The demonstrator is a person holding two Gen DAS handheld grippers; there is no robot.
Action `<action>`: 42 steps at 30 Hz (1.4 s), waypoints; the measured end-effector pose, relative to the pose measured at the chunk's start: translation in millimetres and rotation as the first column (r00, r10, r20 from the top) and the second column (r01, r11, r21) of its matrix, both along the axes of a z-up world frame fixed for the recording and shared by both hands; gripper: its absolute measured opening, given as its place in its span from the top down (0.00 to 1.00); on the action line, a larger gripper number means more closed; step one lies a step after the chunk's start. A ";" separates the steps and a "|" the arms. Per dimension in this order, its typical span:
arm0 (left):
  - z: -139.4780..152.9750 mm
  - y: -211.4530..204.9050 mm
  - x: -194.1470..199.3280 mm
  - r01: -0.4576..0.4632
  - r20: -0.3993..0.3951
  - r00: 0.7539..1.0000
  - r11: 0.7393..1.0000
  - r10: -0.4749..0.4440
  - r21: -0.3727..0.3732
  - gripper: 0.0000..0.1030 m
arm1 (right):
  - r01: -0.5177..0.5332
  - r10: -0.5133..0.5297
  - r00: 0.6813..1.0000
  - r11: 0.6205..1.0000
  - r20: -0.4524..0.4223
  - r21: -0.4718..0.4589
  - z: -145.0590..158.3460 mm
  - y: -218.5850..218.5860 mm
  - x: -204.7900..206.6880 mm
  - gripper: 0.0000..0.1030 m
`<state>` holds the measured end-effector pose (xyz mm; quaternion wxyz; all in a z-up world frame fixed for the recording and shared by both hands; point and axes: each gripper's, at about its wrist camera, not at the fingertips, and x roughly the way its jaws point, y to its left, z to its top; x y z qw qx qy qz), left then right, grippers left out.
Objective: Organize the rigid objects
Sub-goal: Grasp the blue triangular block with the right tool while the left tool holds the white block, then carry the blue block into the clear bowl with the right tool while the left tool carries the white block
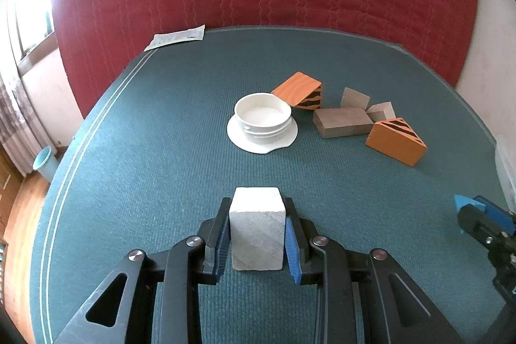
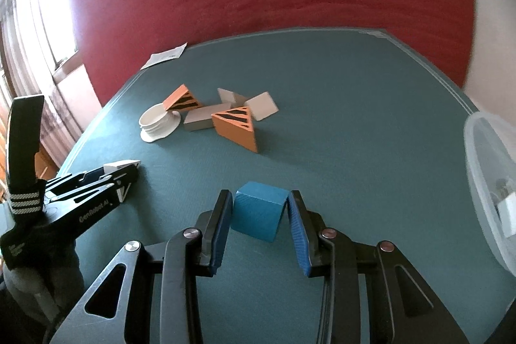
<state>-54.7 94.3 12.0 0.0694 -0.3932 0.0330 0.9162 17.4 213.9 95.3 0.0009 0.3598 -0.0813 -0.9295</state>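
My left gripper (image 1: 257, 203) is shut on a white stone-like block (image 1: 258, 228), which stands upright between its blue pads on the teal mat (image 1: 161, 150). My right gripper (image 2: 260, 199) is shut on a blue block (image 2: 258, 213), tilted between its pads over the mat (image 2: 338, 134). In the left wrist view the right gripper (image 1: 467, 205) shows at the right edge with the blue block's corner. In the right wrist view the left gripper (image 2: 129, 165) lies at the left with the white block (image 2: 121, 164) in it.
Mid-mat lies a cluster: a white bowl on a saucer (image 1: 262, 118), two orange striped wedges (image 1: 395, 141) (image 1: 300, 91), a grey brick (image 1: 343, 122) and small grey blocks (image 1: 354, 99). A clear plastic container (image 2: 490, 182) sits at the right. A paper sheet (image 1: 175, 37) lies at the far edge before a red quilt.
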 end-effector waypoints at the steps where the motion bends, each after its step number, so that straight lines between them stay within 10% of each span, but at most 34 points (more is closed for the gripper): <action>1: 0.2 0.4 0.8 0.002 0.001 1.000 1.000 -0.002 0.001 0.70 | 0.004 -0.004 1.000 1.000 0.000 -0.001 0.4 2.3 1.2 0.64; 42: 21.7 102.7 36.4 0.175 0.000 0.984 0.984 -0.175 -0.034 0.70 | 0.311 -0.306 0.946 0.950 -0.105 0.039 20.8 138.6 85.0 0.64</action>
